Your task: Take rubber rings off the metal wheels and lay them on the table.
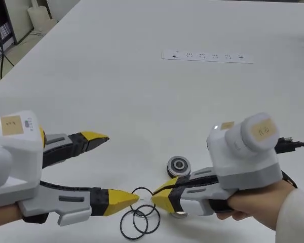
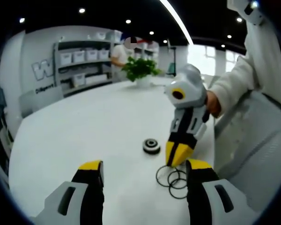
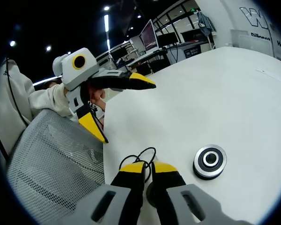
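Left gripper (image 1: 120, 167): boxy white housing with a tan paper label (image 1: 11, 125) on top, a grey lower shell, and two long jaw arms in black and grey that end in pointed yellow tips. Right gripper (image 1: 156, 196): the same white, grey and black build with yellow tips, topped by a rounded white drum (image 1: 253, 136), with two more tan labels (image 1: 262, 130) bearing faint marks and a black cable (image 1: 295, 145) leaving the rear through a black plug. Clothing: a white long sleeve (image 1: 300, 215), reaching to the wrist.
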A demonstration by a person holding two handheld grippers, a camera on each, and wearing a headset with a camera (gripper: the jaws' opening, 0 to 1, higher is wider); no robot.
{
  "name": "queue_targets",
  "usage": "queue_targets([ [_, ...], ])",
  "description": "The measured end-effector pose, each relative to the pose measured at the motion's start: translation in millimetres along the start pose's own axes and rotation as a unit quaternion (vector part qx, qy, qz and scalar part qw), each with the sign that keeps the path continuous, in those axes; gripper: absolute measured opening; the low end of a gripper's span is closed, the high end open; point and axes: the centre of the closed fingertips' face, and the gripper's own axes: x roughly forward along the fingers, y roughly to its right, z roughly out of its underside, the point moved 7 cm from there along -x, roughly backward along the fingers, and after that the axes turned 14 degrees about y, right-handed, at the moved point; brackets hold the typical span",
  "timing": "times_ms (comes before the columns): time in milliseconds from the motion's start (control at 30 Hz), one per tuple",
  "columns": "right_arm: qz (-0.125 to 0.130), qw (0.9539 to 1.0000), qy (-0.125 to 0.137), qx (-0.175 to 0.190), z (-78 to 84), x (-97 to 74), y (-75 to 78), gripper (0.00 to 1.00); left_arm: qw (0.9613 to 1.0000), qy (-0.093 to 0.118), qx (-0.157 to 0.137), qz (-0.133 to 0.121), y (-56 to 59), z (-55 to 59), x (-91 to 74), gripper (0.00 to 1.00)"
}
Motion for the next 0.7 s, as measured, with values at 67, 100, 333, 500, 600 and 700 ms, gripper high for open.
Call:
queue_targets([
  [67, 0.001, 1.0, 0.0, -0.006, 0.1, 0.2, 0.2, 0.04, 1.0, -0.002, 0.0, 0.0, -0.1, 0.6, 0.1, 0.73],
  [100, 0.001, 1.0, 0.0, -0.008, 0.0, 0.0, 0.2, 0.05, 1.0, -0.003, -0.001, 0.0, 0.1, 1.1, 0.1, 0.73],
  [333, 0.015, 0.9998, 0.005, -0.015, -2.5, -5.0, 5.8, 0.08, 1.0, -0.006, 0.0, 0.001, 0.7, 1.7, 0.2, 0.73],
  [500, 0.024, 0.9995, 0.017, -0.014, -7.5, -10.5, 10.7, 0.08, 1.0, -0.007, 0.0, 0.001, 0.6, 2.2, 0.0, 0.72],
  [600, 0.032, 0.9991, 0.026, -0.015, -10.8, -15.0, 15.6, 0.08, 1.0, -0.008, -0.001, 0.003, 1.1, 2.5, 0.5, 0.72],
  [700, 0.043, 0.9983, 0.035, -0.019, -13.8, -21.0, 21.5, 0.09, 0.9999, -0.009, 0.0, 0.006, 1.7, 2.8, 1.3, 0.72],
])
